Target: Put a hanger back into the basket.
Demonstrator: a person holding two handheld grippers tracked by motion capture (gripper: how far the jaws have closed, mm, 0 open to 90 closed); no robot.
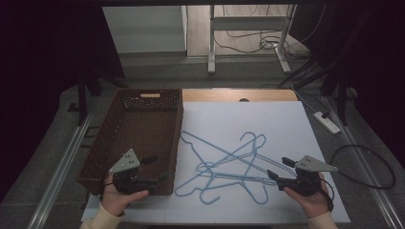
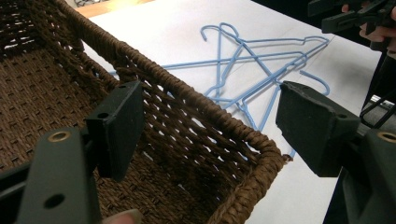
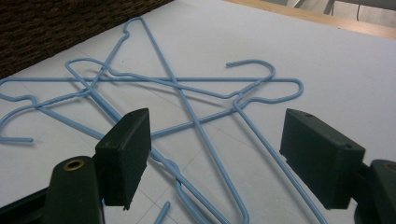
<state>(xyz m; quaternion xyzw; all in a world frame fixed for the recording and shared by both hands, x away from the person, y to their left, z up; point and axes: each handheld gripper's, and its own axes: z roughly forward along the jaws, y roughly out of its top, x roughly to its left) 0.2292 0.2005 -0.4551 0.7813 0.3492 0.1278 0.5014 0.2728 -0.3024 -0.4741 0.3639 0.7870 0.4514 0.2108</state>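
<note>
Blue wire hangers [image 1: 224, 164] lie in a tangled heap on the white sheet [image 1: 286, 124], just right of the brown wicker basket [image 1: 102, 143], which sits at the table's left w/ nothing visible inside. Probably the job is moving hangers into it, hence basket close by and the pile at centre, within reach of both hands.

Left gripper [image 1: 152, 168] hovers over the basket's near right corner, jaws wide apart, nothing between them. Right gripper [image 1: 279, 169] sits low at the pile's right edge, jaws also spread and empty, pointed in at the wires; looks like the approach for a first pick, though no pad touches a hanger yet.

High view gives the layout: both hands, basket vs. pile, a wooden table edge beyond the sheet. It can't separate the hangers, though. Right gripper view does: crossing shoulders, several hooks, one long wire running btw the jaws' line and on under them, lying on the sheet. Left gripper view shows the basket's woven rim [image 2: 196, 112] right under the jaws, a fingertip at the bottom edge, and the other gripper far off at top right.
</note>
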